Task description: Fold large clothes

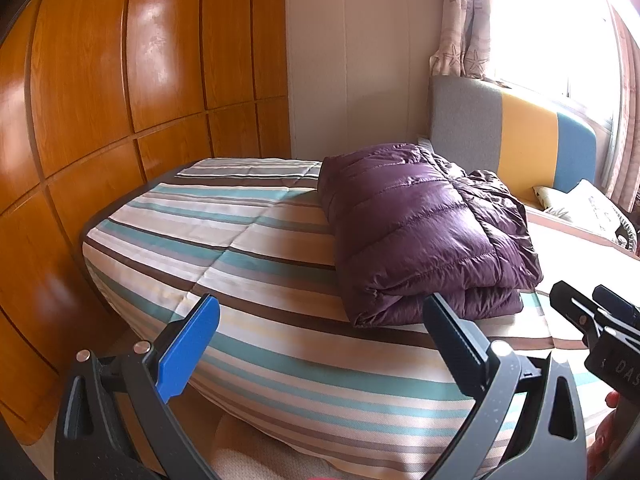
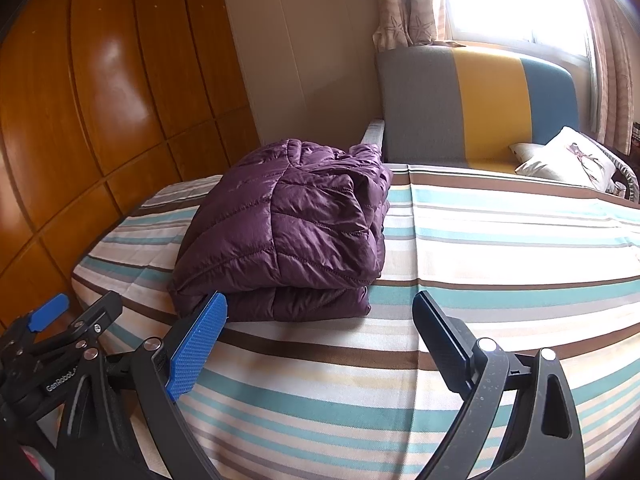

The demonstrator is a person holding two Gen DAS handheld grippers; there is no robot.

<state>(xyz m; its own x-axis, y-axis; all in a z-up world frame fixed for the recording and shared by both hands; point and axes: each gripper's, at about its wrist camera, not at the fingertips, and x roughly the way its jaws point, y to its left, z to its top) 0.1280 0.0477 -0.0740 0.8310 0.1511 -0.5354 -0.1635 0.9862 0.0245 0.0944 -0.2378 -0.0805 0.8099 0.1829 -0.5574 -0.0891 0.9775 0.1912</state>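
Jacket: a purple quilted jacket (image 1: 424,232) lies folded into a thick bundle on the bed (image 1: 248,248), near its front edge and toward the wardrobe (image 1: 120,92) side.
Left gripper (image 1: 322,314): jaws spread wide, holding nothing, above the striped cover just in front of the jacket.
Right gripper (image 2: 320,310): jaws wide apart, empty, close to the bundle's front edge.
Behind: headboard (image 2: 472,108) in grey, yellow and blue, pillow (image 2: 568,160), curtain (image 2: 404,4).

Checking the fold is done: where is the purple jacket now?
The jacket lies folded on the striped bed, toward its wardrobe side, just ahead of both open grippers and short of the headboard.
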